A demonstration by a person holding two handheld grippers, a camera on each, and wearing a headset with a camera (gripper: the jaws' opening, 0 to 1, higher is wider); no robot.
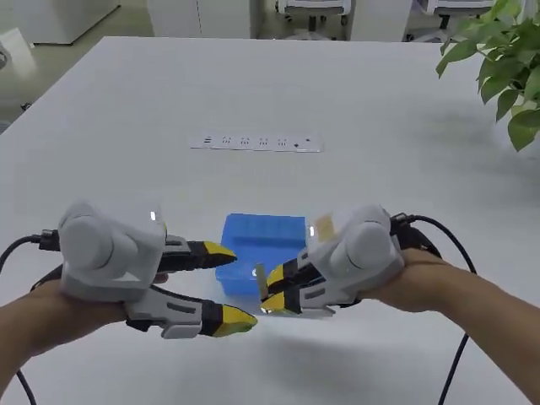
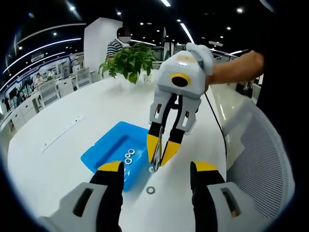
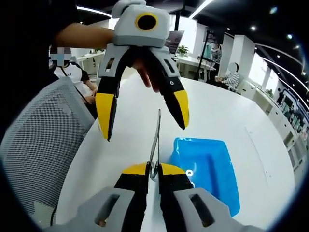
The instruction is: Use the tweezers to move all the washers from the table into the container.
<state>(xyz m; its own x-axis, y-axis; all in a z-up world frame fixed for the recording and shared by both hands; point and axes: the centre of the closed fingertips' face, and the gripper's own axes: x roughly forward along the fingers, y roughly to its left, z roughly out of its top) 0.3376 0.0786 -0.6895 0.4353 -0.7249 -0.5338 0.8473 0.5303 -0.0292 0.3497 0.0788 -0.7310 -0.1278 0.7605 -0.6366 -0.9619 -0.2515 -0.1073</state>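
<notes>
The left gripper (image 2: 158, 166) has its 2 jaws wide apart and holds nothing, and 1 washer (image 2: 150, 190) lies on the white table (image 1: 380, 135) just by it. The right gripper (image 3: 153, 170) is squeezed tight on the thin tweezers (image 3: 155, 137). Their tips are down beside the blue container (image 2: 108, 145), where 3 washers (image 2: 129, 155) lie, and farther off is a power strip (image 1: 257, 143).

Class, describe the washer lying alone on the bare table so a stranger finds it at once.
Find the blue container on the white table. Off its corner, past the tweezers' tip, lies one washer. Unlike the three washers inside, it sits on bare tabletop.
</notes>
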